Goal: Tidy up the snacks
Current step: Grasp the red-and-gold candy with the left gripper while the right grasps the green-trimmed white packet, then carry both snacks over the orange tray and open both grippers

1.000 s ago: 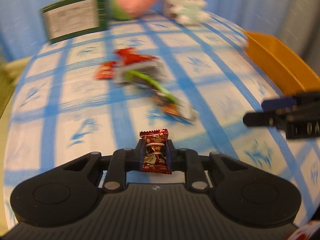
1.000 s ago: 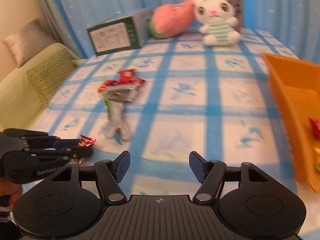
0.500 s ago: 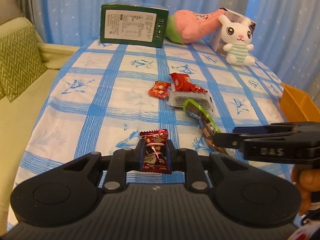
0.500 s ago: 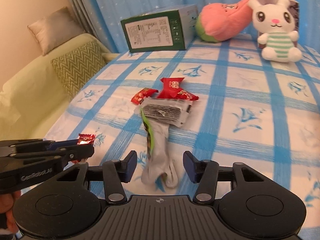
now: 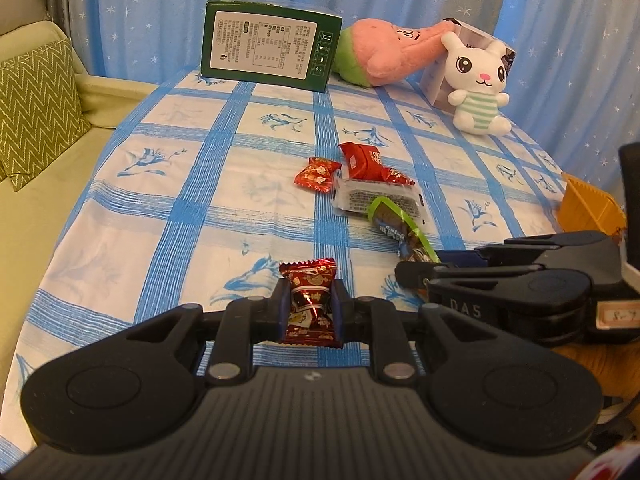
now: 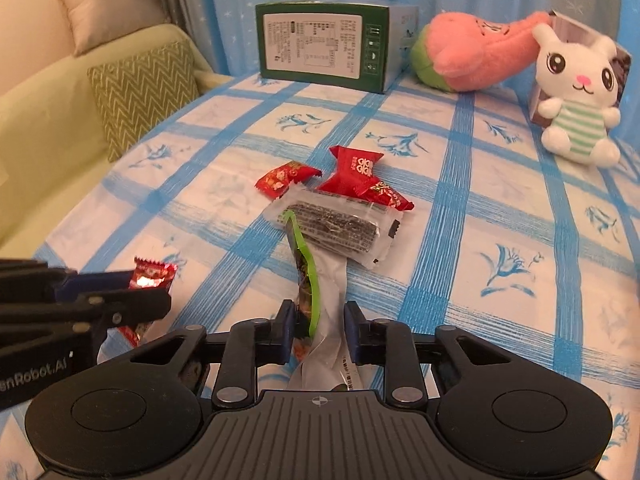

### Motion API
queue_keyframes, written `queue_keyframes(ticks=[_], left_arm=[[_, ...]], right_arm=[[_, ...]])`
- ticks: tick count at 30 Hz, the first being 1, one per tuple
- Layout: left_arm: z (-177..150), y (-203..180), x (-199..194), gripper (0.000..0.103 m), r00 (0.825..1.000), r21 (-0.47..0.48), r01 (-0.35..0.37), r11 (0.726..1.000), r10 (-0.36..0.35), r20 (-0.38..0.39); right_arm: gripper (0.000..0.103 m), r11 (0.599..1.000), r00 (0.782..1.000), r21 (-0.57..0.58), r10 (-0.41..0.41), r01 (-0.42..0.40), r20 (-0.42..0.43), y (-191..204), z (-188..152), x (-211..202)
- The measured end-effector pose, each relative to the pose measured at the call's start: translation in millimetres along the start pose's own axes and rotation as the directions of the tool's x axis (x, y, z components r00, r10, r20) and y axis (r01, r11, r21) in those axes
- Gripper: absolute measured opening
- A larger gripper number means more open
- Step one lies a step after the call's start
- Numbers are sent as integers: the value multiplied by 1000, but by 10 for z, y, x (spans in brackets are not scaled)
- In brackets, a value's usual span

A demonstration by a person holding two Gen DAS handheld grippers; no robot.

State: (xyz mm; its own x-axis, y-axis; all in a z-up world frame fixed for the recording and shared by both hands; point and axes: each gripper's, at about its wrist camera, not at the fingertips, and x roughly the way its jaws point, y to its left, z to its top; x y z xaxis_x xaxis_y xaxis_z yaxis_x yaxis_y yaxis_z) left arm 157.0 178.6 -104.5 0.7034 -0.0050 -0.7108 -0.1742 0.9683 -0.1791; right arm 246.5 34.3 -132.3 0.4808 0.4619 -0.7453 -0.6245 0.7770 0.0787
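Note:
My left gripper (image 5: 310,308) is shut on a small red foil candy (image 5: 312,292), held just above the blue-checked tablecloth (image 5: 168,220); that candy (image 6: 152,274) also shows at the left of the right wrist view, in the left gripper (image 6: 160,296). My right gripper (image 6: 318,320) is closing, its pads against both sides of the near end of a long green-edged snack packet (image 6: 316,280) that lies on the cloth. Beyond it lie a clear packet with a dark bar (image 6: 336,228) and three red candies (image 6: 356,168). The right gripper (image 5: 416,276) shows side-on in the left wrist view.
An orange basket (image 5: 588,208) stands at the table's right edge. A green box (image 6: 324,46), a pink plush (image 6: 472,56) and a white bunny toy (image 6: 576,104) line the far edge. A sofa with a zigzag cushion (image 6: 136,92) is beside the table on the left.
The right gripper moved left to the snack pile, sank toward the cloth and closed around the long green-edged packet. The left gripper kept hold of its red candy.

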Motion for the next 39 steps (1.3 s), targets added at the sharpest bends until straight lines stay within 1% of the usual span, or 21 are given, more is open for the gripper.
queue_keyframes(ticks=[4,11,21,30,39], left_arm=[[-4,-30,-15,19,1000,20,8,1000,-8,-2],[29,-237,-123,19,999,61,37,997,-37,-5],[-39,-717,-574,19,997,76,73,994,-73,2],[-218,-1121,-930,19,997,93,75,993,-74,-14],[-322,-1447,-1095,19,995,133,94,987,-91,-29]], right_arm=[[25,1000,1000,30,2,-2,17,-50,-84,-164],[25,991,999,134,-13,7,45,-218,-230,-657],[25,973,996,227,-60,43,70,-352,-532,-1373],[25,958,992,279,-90,63,84,-463,-826,-1903],[25,943,985,320,-129,87,113,-594,-1007,-2316]])
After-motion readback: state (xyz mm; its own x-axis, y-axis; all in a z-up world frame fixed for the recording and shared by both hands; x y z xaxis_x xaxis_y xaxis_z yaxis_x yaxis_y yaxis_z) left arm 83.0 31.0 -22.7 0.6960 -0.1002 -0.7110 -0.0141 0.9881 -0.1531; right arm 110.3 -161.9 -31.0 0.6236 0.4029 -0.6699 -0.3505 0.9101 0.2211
